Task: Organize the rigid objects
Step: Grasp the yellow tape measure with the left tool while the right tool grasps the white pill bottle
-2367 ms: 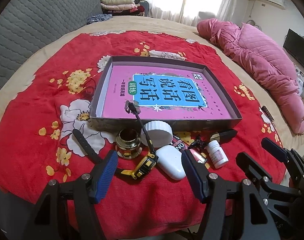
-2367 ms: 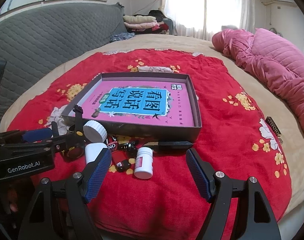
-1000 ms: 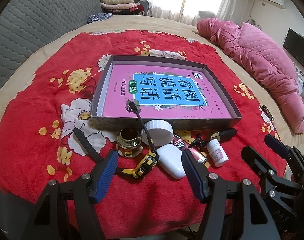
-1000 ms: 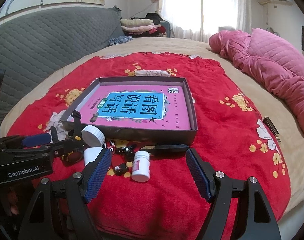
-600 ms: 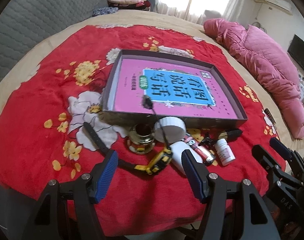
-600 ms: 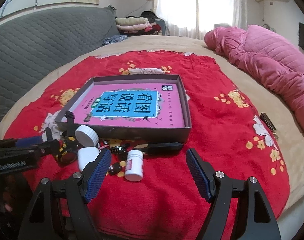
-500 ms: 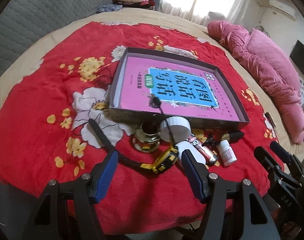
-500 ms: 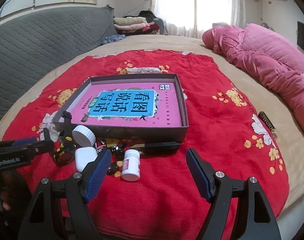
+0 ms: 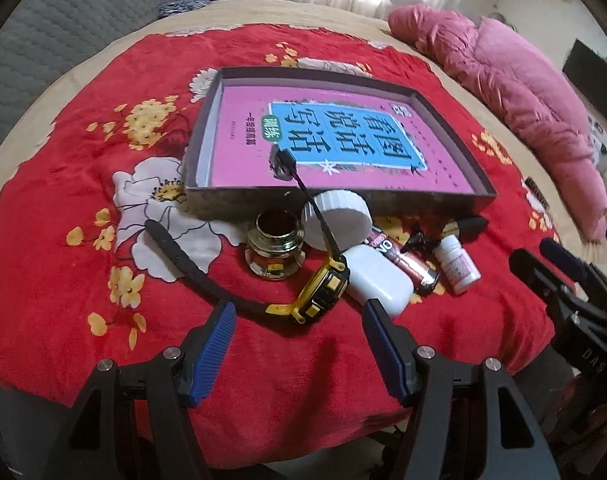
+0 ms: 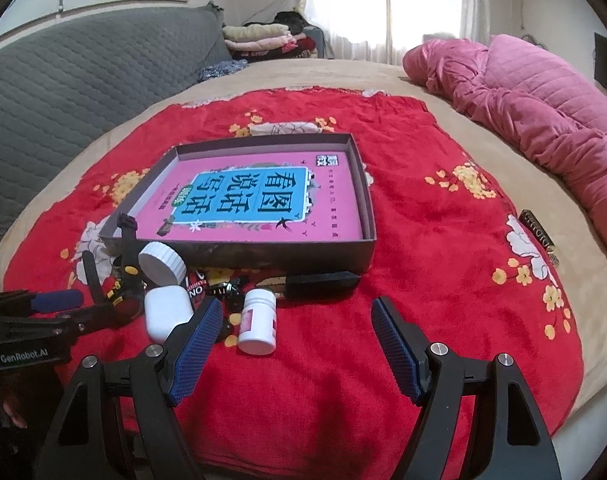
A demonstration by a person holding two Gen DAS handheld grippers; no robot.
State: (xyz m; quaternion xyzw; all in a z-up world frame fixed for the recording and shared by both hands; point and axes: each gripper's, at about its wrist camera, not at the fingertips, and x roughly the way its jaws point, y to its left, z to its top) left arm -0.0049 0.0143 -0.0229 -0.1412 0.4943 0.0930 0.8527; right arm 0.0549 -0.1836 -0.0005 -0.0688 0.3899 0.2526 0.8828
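On the bed's red floral blanket (image 9: 55, 248), both the left gripper (image 9: 299, 328) and the right gripper (image 10: 297, 326) hang with jaws spread wide and nothing between them. The shallow box (image 9: 239, 200) holding a pink book (image 9: 343, 140) lies at 12 o'clock from each. Along its near wall lie the brass jar (image 9: 274, 246), yellow tape measure (image 9: 323, 286), white cap (image 9: 337, 220), white case (image 9: 377, 276) and pill bottle (image 10: 258, 322), the last at 11 o'clock between the right gripper's fingertips.
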